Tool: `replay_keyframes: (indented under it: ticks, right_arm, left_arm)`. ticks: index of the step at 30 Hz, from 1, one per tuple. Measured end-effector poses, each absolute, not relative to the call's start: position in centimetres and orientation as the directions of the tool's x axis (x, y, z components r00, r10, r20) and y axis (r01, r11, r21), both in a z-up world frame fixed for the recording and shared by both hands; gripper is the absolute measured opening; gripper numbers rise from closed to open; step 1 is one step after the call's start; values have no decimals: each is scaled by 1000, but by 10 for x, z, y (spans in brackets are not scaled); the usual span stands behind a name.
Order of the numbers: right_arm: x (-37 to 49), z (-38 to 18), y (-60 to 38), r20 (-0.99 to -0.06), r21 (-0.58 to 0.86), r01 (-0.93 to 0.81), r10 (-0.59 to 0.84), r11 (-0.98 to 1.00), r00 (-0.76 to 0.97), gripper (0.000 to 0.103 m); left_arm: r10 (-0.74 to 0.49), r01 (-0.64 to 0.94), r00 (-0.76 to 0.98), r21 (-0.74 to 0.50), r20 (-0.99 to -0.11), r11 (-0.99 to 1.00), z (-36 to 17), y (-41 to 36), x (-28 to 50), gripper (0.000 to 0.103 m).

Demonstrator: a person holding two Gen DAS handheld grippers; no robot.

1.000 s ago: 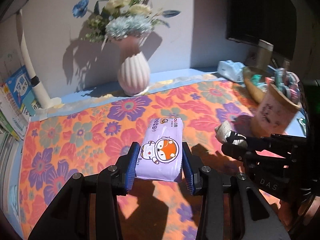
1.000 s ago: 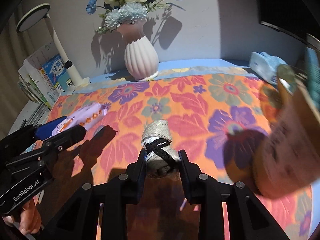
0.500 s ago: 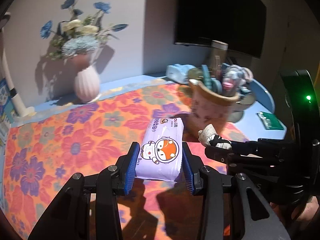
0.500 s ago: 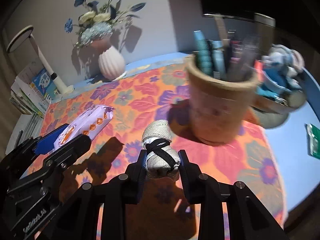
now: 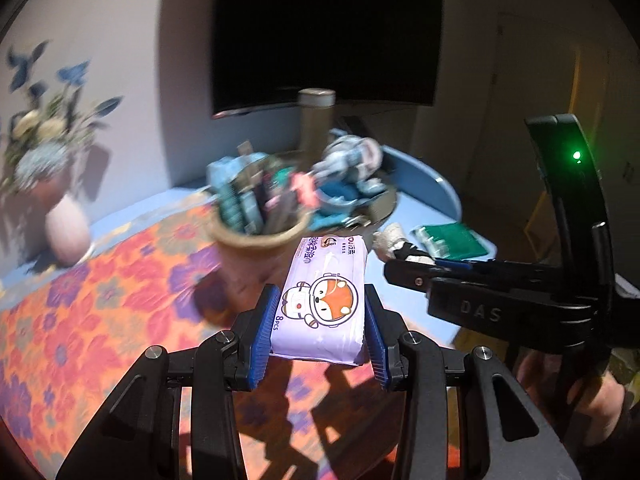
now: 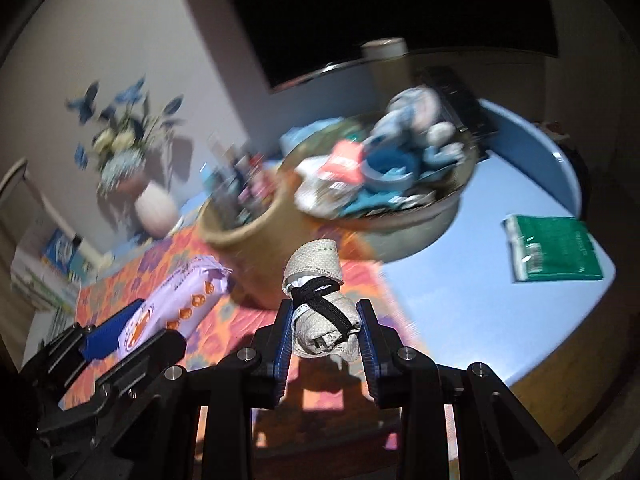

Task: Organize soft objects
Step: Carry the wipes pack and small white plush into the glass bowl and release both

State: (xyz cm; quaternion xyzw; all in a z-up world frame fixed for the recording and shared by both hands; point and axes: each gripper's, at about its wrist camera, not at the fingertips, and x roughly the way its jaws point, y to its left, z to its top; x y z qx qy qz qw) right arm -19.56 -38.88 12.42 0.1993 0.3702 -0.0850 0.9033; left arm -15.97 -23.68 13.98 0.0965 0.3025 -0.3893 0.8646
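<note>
Blue table (image 6: 500,184) with rounded edge, partly covered by an orange floral cloth (image 5: 100,320). Dark screen (image 5: 320,32) on the wall behind. Wide bowl (image 6: 424,220) on the table, heaped with blurred soft items, among them a blue-and-white plush (image 6: 416,120). Tan pot (image 5: 256,248) just left of the bowl, filled with upright items too blurred to name. Pink ribbed vase (image 5: 66,228) of flowers at far left, well apart from the pot.

Left gripper (image 5: 318,328): its 2 blue-padded fingers (image 5: 262,336) pinch a purple wipes pack (image 5: 324,296) by its long sides. The pack bears a fox cartoon and "8PCS", is held above the cloth, and its far end overlaps the pot's rim in the left wrist view.

Right gripper (image 6: 324,336): its 2 fingers (image 6: 282,340) pinch a beige cloth bundle (image 6: 320,300) tied with a black band (image 6: 320,300). The bundle is held off the surface, near the cloth's edge, in front of the pot and bowl. In the left wrist view the bundle (image 5: 396,240) appears just right of the pack.

Green packet (image 6: 552,248) flat on the bare blue table, right of the bowl.
</note>
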Motion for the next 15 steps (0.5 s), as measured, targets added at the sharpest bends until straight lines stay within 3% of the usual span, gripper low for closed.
replay_keyframes:
  ticks: [8,15]
  right_arm:
    - [-195,140,-445,-661,328,362,-62,872,748,30]
    - [-164,163,-473,-606,340,346,-78,874,792,30]
  left_arm:
    - [-668,756,478,-121,-571,644,173,-296,-132,38]
    - [-615,673,518,-161,-595,722,204,-331,-66,38]
